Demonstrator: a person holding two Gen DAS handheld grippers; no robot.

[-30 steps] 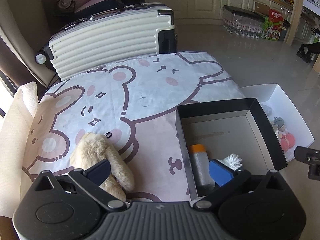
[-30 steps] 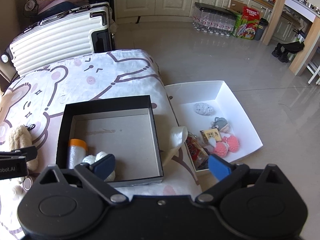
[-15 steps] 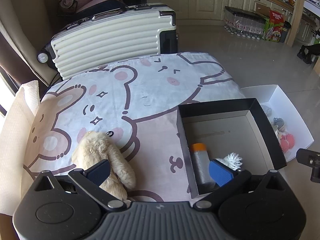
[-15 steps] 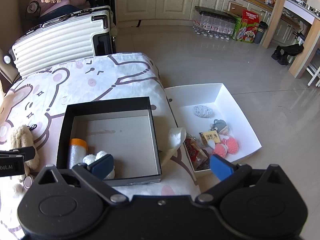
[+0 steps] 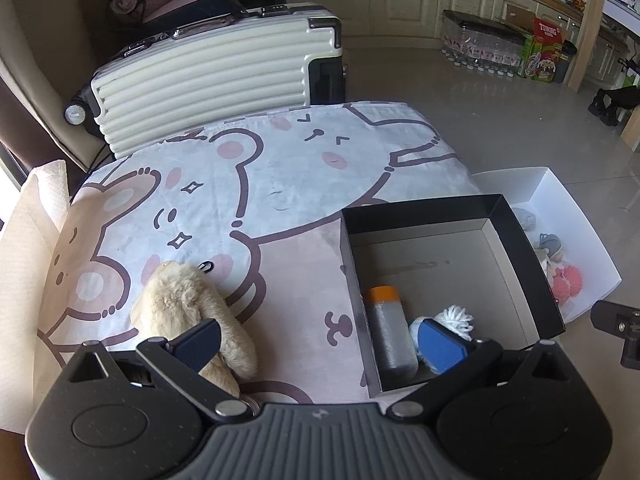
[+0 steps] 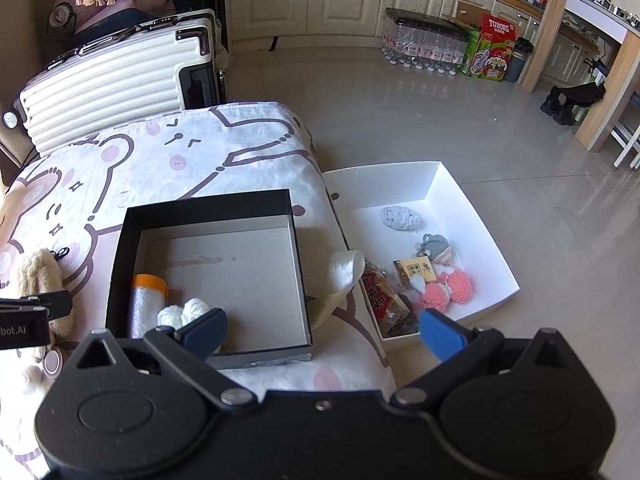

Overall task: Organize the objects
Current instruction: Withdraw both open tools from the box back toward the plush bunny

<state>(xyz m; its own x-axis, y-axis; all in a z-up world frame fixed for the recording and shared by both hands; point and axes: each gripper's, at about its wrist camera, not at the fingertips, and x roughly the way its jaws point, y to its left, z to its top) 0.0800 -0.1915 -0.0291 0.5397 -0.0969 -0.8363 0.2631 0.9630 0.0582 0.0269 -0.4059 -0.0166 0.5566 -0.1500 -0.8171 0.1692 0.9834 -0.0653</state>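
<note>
Left wrist view: the left gripper (image 5: 318, 342) hangs with its jaws spread wide and nothing between them, one finger over the plush toy (image 5: 192, 308), the other over the black box (image 5: 424, 216). Over the last second almost nothing has shifted; both views have only drifted slightly, so no object is claimed yet, a pause between picks by the look of it. The right gripper (image 6: 322, 334) is likewise wide open and empty, above the gap between the black box and the white tray (image 6: 472, 216). Inside the box lie an orange-capped bottle (image 5: 390, 328) and a white yarn ball (image 5: 456, 318), partly masked by a fingertip. The tray's small items (image 6: 436, 280) overlap and are hard to identify.
</note>
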